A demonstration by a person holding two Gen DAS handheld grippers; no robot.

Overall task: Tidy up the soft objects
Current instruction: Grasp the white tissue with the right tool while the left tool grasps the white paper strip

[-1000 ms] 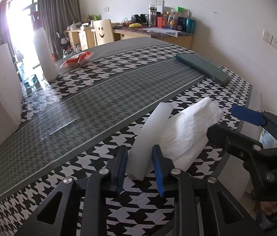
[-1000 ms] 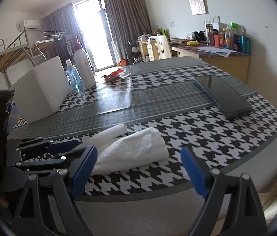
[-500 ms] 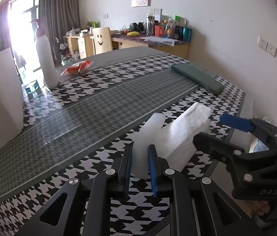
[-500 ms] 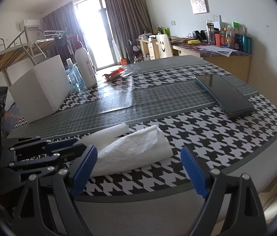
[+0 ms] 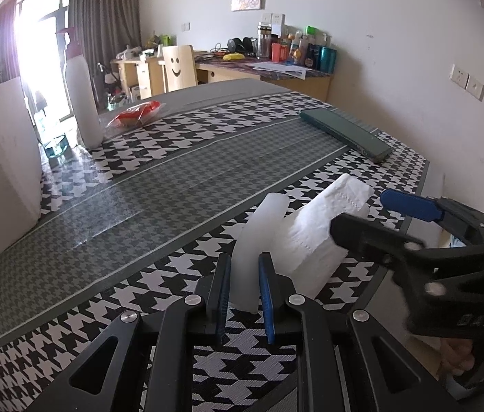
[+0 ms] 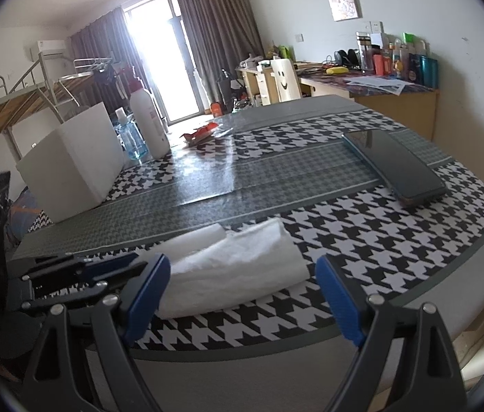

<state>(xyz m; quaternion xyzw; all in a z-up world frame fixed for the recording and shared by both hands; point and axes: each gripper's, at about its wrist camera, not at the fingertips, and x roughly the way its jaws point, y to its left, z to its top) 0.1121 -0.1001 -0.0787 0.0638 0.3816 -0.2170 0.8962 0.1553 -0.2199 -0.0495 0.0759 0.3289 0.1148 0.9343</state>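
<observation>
Left tool (image 5: pixel 244 290): blue pads clamped on the near end of a smooth white foam roll (image 5: pixel 257 240), which slants up and away from the pads.

Right tool (image 6: pixel 242 295): pads wide apart, gripping nothing; a crumpled white tissue roll (image 6: pixel 238 267) lies on the counter (image 6: pixel 396 240) just ahead, nearer its left pad.

The two rolls lie side by side, touching, close to the counter's near edge.

Beyond both tools: a broad bare band of grey and houndstooth cloth, unobstructed.

Far right of the right tool: dark phone (image 6: pixel 396 168), near the counter's right edge.

Far left: white box (image 6: pixel 70 164), white bottle (image 6: pixel 147 123), red packet (image 6: pixel 202 134).
</observation>
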